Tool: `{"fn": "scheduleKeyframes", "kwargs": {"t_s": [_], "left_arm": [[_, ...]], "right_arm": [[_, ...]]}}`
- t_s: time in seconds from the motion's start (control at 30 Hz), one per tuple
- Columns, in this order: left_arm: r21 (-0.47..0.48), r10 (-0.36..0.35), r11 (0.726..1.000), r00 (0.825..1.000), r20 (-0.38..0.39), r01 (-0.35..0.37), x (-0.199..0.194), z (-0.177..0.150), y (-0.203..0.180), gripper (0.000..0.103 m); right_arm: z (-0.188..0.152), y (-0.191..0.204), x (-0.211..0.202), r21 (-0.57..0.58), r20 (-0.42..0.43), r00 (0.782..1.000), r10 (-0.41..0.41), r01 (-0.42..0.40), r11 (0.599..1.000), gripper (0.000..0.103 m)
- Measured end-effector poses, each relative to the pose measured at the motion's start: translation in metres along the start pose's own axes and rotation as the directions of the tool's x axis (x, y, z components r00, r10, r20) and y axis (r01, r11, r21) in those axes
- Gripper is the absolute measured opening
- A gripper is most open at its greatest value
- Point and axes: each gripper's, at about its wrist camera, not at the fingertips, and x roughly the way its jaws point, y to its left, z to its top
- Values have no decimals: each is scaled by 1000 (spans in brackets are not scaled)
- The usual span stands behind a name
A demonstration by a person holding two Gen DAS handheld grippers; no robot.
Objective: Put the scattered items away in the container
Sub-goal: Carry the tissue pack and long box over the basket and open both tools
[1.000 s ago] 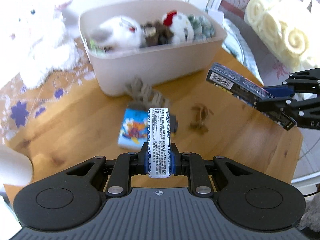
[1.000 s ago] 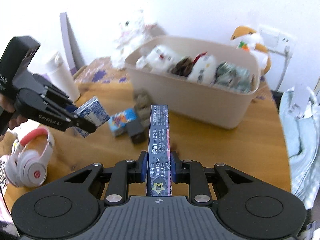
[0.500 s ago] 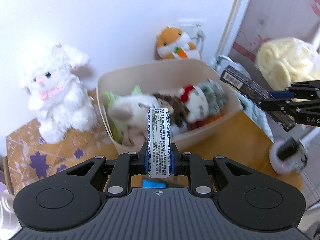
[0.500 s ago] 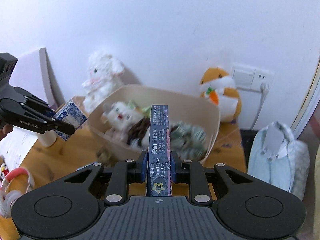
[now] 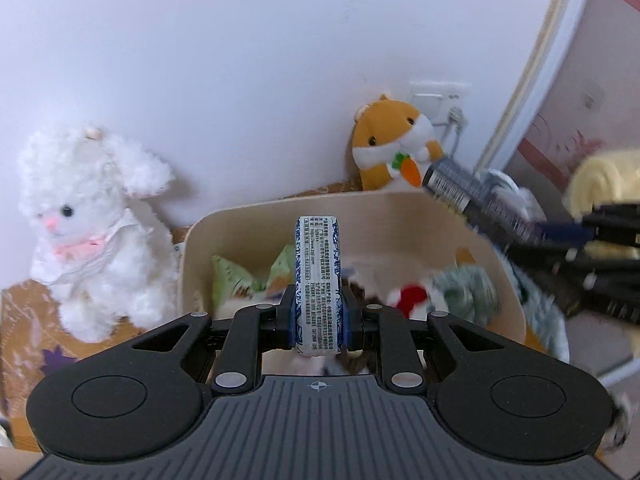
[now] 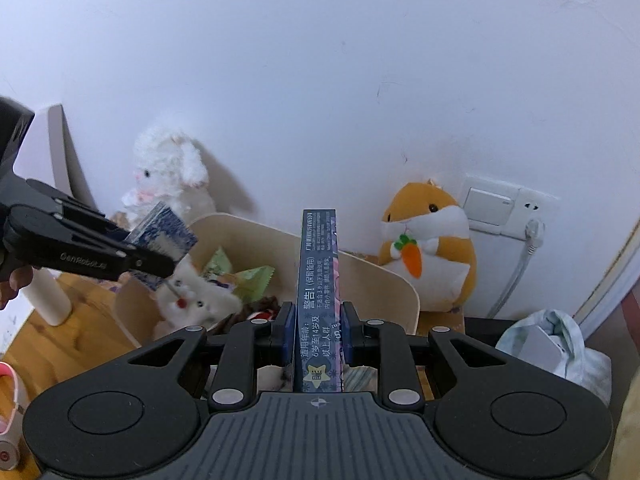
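Observation:
My left gripper is shut on a blue-and-white tissue pack and holds it above the near rim of the beige bin. My right gripper is shut on a dark blue flat box and holds it above the bin too. The bin holds small plush toys and green snack packets. The right gripper with its box shows over the bin's right rim in the left wrist view. The left gripper with its pack shows over the bin's left rim in the right wrist view.
A white plush rabbit sits left of the bin, an orange plush hamster behind it by a wall socket. A white bottle and pink headphones lie on the wooden table at the left. A cloth bag sits right.
Both grippers have risen from the table and moved forward over the bin, each still holding its item. The items left on the table have dropped out of view.

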Motion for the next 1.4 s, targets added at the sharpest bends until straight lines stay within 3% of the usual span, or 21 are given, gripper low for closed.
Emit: {"fn": "scheduleKeyframes", "kwargs": {"t_s": [0.13,0.37,0.5,0.53,0.6,0.67,0.73,0.8,0.93,1.0,1.17,1.4], "left_arm": [[-21,42,999,999,4,-42,29,8,-9,20],[-10,77,997,995,-66,-78,67,6,-16,22],[-19,83,996,995,-55,-85,66,1,-16,61],[-22,84,996,996,-38,-85,63,0,-16,67],[-25,66,997,998,-24,-66,59,-2,-14,70],[-20,51,998,998,-32,-52,56,-3,-13,70],[-17,57,998,998,-25,-58,51,-5,-11,70],[-20,66,998,998,-10,-66,42,-8,-7,71],[-28,65,997,998,-6,-65,27,-15,3,74],[-16,68,998,998,-3,-68,18,-20,7,74],[14,72,997,997,31,-72,-10,-40,18,74],[72,55,996,998,12,-55,-37,-77,27,78]], "right_arm": [[1,-1,32,-38,-55,998,-11,9,999,21],[-7,12,74,-148,-120,992,-31,13,989,21],[-9,18,82,-177,-136,990,-28,3,984,21],[-9,18,83,-172,-146,989,-20,-6,985,26],[-10,19,85,-162,-157,988,1,-26,986,41],[-13,22,82,-182,-150,988,-16,-12,983,46],[-15,24,77,-196,-130,990,-51,25,980,59],[-15,22,70,-175,-105,992,-67,48,983,79],[-18,17,55,-112,-83,995,-58,49,993,87],[-22,17,44,-93,-60,996,-61,55,994,99],[-34,24,18,-57,-37,999,-19,17,998,103],[-57,38,-14,-2,-14,1000,23,-23,1000,103]]}}
